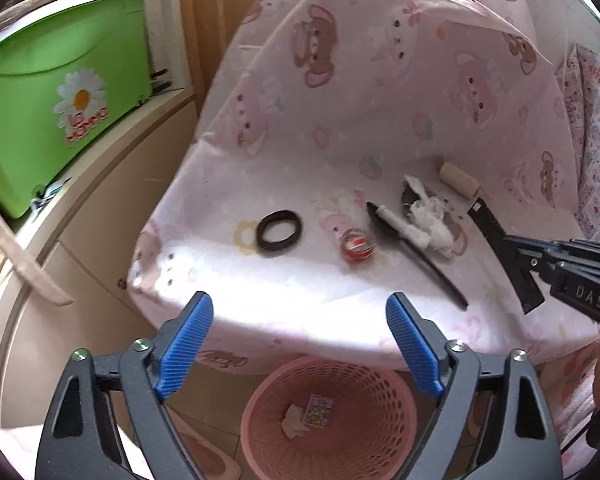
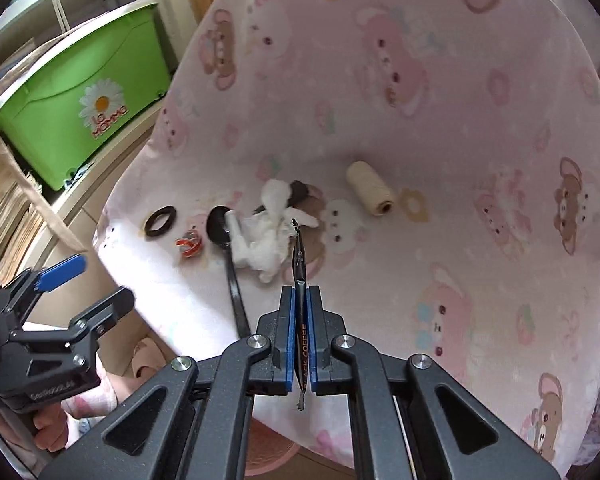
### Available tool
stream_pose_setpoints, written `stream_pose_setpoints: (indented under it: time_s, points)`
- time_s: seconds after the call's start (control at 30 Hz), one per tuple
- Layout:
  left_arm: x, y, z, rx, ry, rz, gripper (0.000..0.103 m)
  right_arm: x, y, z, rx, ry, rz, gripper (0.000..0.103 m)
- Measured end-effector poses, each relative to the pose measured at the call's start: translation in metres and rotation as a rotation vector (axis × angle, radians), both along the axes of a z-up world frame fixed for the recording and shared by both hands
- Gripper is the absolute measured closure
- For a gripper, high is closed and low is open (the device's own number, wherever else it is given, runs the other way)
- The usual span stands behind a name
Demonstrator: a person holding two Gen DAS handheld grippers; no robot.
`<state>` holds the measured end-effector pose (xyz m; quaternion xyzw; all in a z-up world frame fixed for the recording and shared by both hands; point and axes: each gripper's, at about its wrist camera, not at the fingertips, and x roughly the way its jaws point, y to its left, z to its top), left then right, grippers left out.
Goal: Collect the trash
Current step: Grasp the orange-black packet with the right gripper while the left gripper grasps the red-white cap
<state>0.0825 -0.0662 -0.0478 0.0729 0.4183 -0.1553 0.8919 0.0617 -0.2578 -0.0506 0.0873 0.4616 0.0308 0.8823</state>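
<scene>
Below the pink cartoon-print bed [image 1: 340,120], the pink perforated plastic wastebasket [image 1: 380,404] already holds two scraps.
Right gripper [image 2: 300,300] jaws pinch a black coffee sachet [image 2: 300,264]; left gripper [image 1: 300,344] jaws spread empty; crumpled white tissue [image 2: 268,232] remains.

Left fingers [image 1: 204,320] apart, right fingers [image 2: 286,336] clamped.

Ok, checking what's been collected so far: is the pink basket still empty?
No, the pink basket already holds a crumpled white scrap and a small printed wrapper on its bottom.
</scene>
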Motion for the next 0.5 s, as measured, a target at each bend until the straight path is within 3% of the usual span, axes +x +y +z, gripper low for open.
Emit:
stream_pose_setpoints:
  time_s: [0.07, 0.1, 0.17, 0.23, 0.4, 0.43, 0.47, 0.5]
  points:
    - [0.013, -0.012, 0.0, 0.0, -0.006, -0.02, 0.042, 0.002, -0.005, -0.001, 0.027, 0.006, -0.021, 0.097]
    - [0.019, -0.017, -0.001, 0.0, 0.0, -0.021, 0.045, 0.001, -0.006, 0.0, 0.02, 0.003, -0.027, 0.097]
    - [0.03, -0.025, -0.006, -0.018, 0.026, -0.039, 0.061, 0.0, -0.005, 0.002, -0.013, -0.008, -0.035, 0.097]
    - [0.035, -0.033, -0.011, -0.032, 0.042, -0.069, 0.065, 0.0, -0.005, 0.005, -0.016, -0.016, -0.035, 0.097]
    - [0.039, -0.048, -0.022, 0.024, 0.028, -0.085, 0.065, -0.001, -0.008, 0.008, -0.03, -0.024, -0.04, 0.097]
    - [0.04, -0.048, -0.023, 0.02, 0.031, -0.088, 0.071, 0.0, -0.008, 0.009, -0.032, -0.025, -0.039, 0.097]
    - [0.039, -0.049, -0.024, 0.017, 0.026, -0.093, 0.086, -0.002, -0.009, 0.01, -0.033, -0.026, -0.038, 0.097]
    - [0.038, -0.049, -0.024, 0.022, 0.015, -0.098, 0.088, -0.002, -0.01, 0.01, -0.034, -0.028, -0.038, 0.097]
